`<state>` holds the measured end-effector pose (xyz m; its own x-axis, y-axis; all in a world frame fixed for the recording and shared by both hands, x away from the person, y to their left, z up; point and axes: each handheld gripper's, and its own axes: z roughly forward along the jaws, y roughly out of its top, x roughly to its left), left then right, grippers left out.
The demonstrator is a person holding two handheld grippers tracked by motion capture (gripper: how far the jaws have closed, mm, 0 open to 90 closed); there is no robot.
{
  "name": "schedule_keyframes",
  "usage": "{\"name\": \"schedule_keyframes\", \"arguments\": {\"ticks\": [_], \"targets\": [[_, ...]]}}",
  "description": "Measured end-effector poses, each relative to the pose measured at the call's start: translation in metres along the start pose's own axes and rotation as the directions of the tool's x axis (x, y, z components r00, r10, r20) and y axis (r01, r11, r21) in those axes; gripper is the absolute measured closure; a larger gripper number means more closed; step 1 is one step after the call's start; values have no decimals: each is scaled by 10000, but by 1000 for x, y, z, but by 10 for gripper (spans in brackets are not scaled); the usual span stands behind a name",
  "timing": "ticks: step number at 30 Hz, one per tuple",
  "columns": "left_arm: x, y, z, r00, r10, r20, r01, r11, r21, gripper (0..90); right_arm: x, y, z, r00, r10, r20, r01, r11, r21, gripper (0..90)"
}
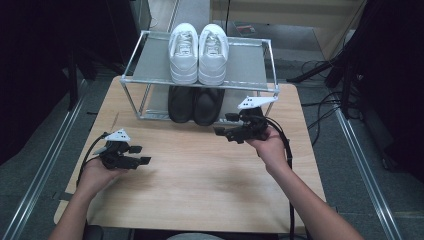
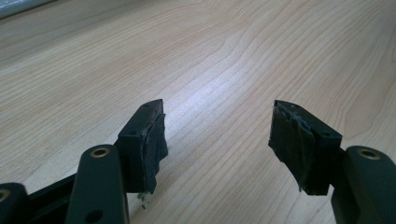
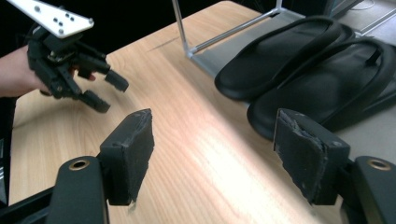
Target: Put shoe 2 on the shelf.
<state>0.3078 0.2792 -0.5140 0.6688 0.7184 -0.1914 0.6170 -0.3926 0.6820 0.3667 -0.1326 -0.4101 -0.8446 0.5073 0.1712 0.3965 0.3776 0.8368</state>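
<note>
Black slippers (image 1: 195, 104) half under rack (image 1: 135, 55)

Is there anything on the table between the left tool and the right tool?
No. In the high view, bare wooden table lies between the left tool and right tool.

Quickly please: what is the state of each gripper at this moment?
Left gripper: open, holding nothing, over the light wooden table.
Right gripper: open, holding nothing, near the black flat sandals.

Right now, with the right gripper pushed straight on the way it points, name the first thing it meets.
Probably the black sandals on the rack's lower shelf; the right gripper has open jaws, bare table between. Depth is unclear.
</note>
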Motion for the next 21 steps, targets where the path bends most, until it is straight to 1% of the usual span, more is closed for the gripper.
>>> {"name": "schedule_keyframes", "arguments": {"ticks": [2,4,6,9,10,12,15,18,20,21], "targets": [[0,0,0,10000,39,1,-39,10000,52,361,0,-7,-1,10000,-20,-75,19,10000,-64,272],[-1,0,1,10000,60,-25,-60,10000,75,361,1,-13,-2,10000,-46,49,46,10000,-62,273],[-2,1,0,9999,103,68,-103,9999,63,361,0,-19,-3,9999,-27,122,27,10000,7,272],[-7,3,1,9997,189,172,-189,9998,-17,361,-5,-29,-4,9985,-124,524,118,9999,118,272],[-9,3,1,9996,201,192,-201,9998,-25,360,-7,-33,-5,9983,-44,577,38,9999,120,272],[-12,4,2,9990,407,208,-407,9992,21,358,-10,-40,-6,9981,143,606,-149,9998,94,272],[-15,5,3,9985,482,273,-483,9988,40,358,-15,-51,-10,9976,354,587,-356,9994,25,272],[-17,6,5,9982,522,287,-525,9986,94,357,-18,-61,-13,9973,406,619,-410,9991,50,272],[-18,6,6,9980,561,306,-565,9983,118,357,-20,-66,-14,9960,397,799,-412,9990,177,271],[-18,6,6,9980,566,276,-569,9983,119,357,-21,-69,-15,9945,383,974,-405,9990,200,272]]}}
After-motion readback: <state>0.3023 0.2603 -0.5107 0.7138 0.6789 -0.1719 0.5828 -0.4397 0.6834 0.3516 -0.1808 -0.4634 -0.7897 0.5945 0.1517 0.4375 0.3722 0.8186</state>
